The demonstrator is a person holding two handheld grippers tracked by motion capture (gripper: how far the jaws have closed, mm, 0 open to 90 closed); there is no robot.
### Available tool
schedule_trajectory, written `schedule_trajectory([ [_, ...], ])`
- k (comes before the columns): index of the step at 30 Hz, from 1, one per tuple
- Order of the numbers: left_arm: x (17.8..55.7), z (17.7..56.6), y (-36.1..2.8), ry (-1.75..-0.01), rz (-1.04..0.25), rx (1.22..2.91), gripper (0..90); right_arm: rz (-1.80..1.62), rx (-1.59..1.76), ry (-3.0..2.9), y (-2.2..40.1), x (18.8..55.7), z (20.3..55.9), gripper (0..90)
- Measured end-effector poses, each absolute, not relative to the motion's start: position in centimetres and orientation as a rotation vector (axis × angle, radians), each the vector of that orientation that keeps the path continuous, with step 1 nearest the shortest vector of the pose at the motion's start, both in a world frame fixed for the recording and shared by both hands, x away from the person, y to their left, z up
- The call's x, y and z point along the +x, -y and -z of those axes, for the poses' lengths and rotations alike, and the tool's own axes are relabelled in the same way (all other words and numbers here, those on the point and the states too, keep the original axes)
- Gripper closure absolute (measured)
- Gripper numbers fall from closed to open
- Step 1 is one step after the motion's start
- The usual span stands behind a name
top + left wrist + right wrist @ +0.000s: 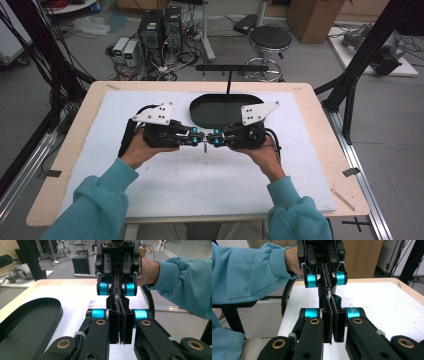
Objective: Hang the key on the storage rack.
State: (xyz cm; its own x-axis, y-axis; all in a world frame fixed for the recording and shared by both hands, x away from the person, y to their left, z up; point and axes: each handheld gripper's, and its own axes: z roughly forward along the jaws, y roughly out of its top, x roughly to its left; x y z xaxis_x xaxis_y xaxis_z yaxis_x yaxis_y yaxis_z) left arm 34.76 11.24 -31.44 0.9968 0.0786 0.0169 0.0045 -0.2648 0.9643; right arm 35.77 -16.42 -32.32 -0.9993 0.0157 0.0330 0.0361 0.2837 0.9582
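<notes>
Left hand-held gripper [196, 135] and right hand-held gripper [214, 137], both clenched, meet tip-to-tip near the black tray [200, 112]

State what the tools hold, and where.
Left tool and right tool meet, shut, on one small thin item, near its top; its identity cannot be told.

tray [200, 114] behind grippers | left gripper [199, 137] facing right gripper [212, 138], mid-table [310, 131]
</notes>
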Motion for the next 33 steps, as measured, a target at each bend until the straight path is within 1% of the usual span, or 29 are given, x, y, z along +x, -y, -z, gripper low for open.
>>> schedule_trajectory([
  [2, 34.8, 31.6, -11.2, -0.054, -0.068, 1.824, 70.6, 1.863, -0.057, 2.512, 16.4, 35.7, 32.3, 89.6],
  [4, 34.8, 31.8, -11.3, -0.061, -0.079, 1.823, 57.0, 1.871, -0.067, 2.51, 16.6, 35.8, 32.3, 89.5],
  [6, 34.6, 32.0, -11.5, -0.077, -0.11, 1.818, 36.2, 1.885, -0.073, 2.518, 16.8, 35.9, 32.2, 89.5],
  [7, 34.6, 32.0, -11.6, -0.075, -0.127, 1.808, 31.2, 1.898, -0.075, 2.518, 16.9, 35.9, 32.2, 89.5],
  [8, 34.5, 32.1, -11.7, -0.087, -0.155, 1.796, 22.3, 1.897, -0.092, 2.519, 17.1, 35.9, 32.1, 89.5],
  [9, 34.5, 32.1, -11.9, -0.115, -0.183, 1.788, 10.6, 1.896, -0.096, 2.523, 17.2, 36.0, 32.1, 89.5],
  [10, 34.5, 32.1, -12.1, -0.136, -0.198, 1.782, 4.1, 1.901, -0.104, 2.527, 17.4, 36.1, 32.1, 89.5],
  [11, 34.4, 32.1, -12.5, -0.153, -0.217, 1.773, 1.7, 1.9, -0.113, 2.533, 17.5, 36.2, 32.0, 89.5],
  [16, 33.9, 32.9, -15.3, -0.237, -0.3, 1.727, 1.7, 1.917, -0.179, 2.545, 18.8, 36.7, 31.3, 89.4],
  [21, 33.1, 34.7, -18.9, -0.361, -0.395, 1.674, 1.7, 1.928, -0.252, 2.583, 20.4, 38.0, 30.3, 89.4],
  [25, 32.4, 36.2, -21.3, -0.439, -0.432, 1.63, 1.7, 1.924, -0.334, 2.603, 21.6, 39.5, 29.4, 89.4],
  [33, 30.6, 39.2, -25.5, -0.54, -0.517, 1.559, 1.7, 1.868, -0.448, 2.666, 22.6, 42.5, 28.1, 89.4],
])
